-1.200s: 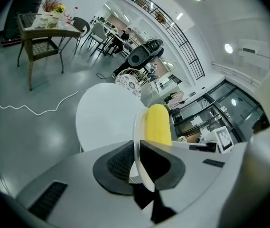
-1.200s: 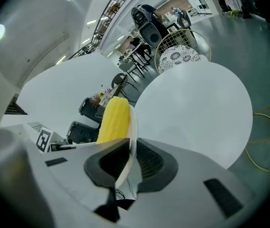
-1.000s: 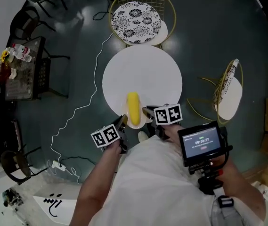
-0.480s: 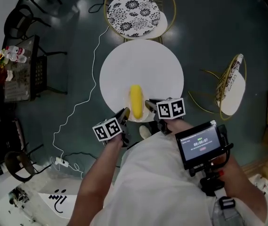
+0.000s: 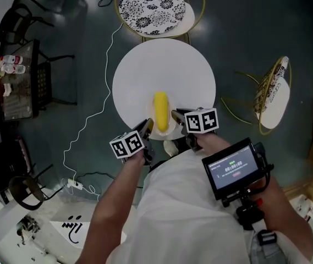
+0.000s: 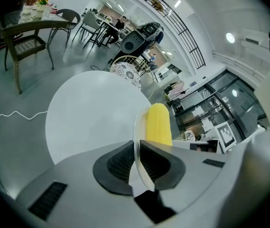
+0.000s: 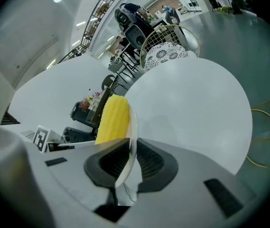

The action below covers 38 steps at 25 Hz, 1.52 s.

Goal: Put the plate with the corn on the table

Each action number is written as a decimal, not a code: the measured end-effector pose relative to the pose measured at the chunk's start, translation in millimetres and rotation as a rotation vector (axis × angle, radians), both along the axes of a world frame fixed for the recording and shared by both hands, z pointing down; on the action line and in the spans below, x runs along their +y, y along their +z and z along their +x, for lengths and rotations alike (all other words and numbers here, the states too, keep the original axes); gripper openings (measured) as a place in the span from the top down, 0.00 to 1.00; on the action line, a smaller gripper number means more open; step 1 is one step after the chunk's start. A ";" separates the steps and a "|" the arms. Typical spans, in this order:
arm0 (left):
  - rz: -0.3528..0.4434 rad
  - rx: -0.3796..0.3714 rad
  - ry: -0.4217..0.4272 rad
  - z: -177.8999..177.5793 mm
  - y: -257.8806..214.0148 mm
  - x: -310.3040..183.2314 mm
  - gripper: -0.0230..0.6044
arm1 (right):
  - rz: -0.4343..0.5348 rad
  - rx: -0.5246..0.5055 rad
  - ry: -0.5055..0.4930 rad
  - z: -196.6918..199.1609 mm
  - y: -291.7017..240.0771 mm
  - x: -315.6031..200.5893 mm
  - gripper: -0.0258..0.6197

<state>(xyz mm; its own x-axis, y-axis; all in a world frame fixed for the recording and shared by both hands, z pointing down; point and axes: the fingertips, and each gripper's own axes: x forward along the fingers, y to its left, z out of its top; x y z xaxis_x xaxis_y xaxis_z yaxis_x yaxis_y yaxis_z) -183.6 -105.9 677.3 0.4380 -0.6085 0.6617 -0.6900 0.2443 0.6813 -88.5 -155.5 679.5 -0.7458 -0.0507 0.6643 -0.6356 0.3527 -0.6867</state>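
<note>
A yellow corn cob (image 5: 160, 111) lies on a small white plate (image 5: 162, 132) at the near edge of the round white table (image 5: 163, 70). My left gripper (image 5: 147, 126) is shut on the plate's left rim and my right gripper (image 5: 176, 116) on its right rim. In the left gripper view the plate rim (image 6: 135, 127) runs edge-on between the pads, with the corn (image 6: 157, 125) beyond it and the table (image 6: 87, 110) ahead. The right gripper view shows the same: rim (image 7: 133, 125) clamped, corn (image 7: 112, 120) at left, table (image 7: 191, 103) ahead. Whether the plate rests on the table cannot be told.
A gold wire chair with a patterned cushion (image 5: 150, 7) stands at the table's far side. A second such chair (image 5: 270, 95) is at the right. A white cable (image 5: 84, 120) runs over the floor at left, past a dark side table (image 5: 21, 87). A screen (image 5: 233, 166) hangs at my chest.
Both grippers and the plate with the corn have edged slightly forward over the table's near edge. The grip on both rims is unchanged.
</note>
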 end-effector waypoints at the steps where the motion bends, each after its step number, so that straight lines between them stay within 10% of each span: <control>1: -0.001 -0.003 0.003 0.6 0.9 -2.2 0.90 | 0.001 0.001 0.003 0.7 1.5 -1.9 0.88; 38: -0.068 -0.089 0.037 0.7 76.6 -101.9 0.90 | -0.002 0.059 0.020 1.6 77.3 -97.9 0.88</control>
